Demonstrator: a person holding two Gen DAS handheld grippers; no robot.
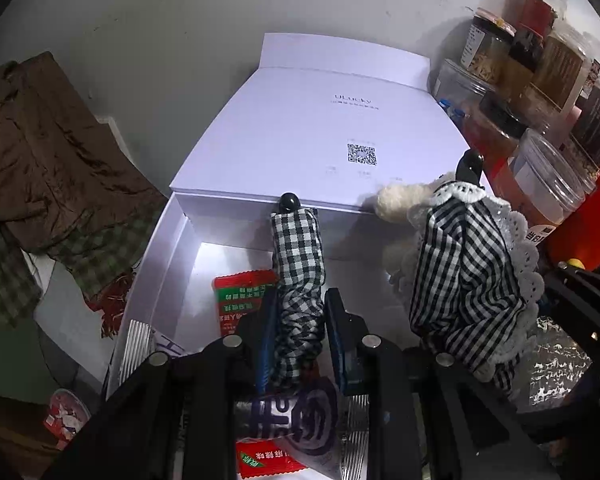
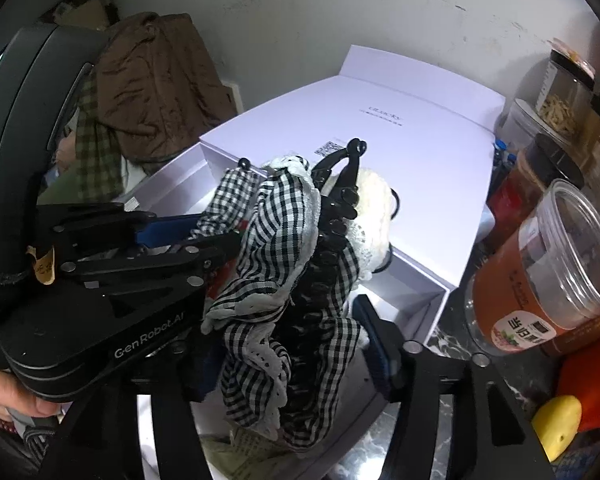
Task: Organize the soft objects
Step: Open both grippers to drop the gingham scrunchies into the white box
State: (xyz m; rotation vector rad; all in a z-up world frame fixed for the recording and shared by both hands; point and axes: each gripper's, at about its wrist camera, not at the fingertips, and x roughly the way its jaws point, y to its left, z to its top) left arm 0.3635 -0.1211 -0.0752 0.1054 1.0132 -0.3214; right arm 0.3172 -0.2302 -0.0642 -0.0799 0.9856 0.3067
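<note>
My left gripper is shut on a narrow black-and-white gingham hair piece with a black bead tip, held over the open white box. My right gripper is shut on a larger gingham bow with lace trim and a black claw clip. The bow also shows in the left wrist view, to the right of the left gripper, with a cream fuzzy piece beside it. The left gripper shows in the right wrist view, just left of the bow.
The box lid lies flat behind the box. Red snack packets lie inside the box. Several clear jars crowd the right side, also in the right wrist view. Brown clothing is piled at left. A yellow object sits at lower right.
</note>
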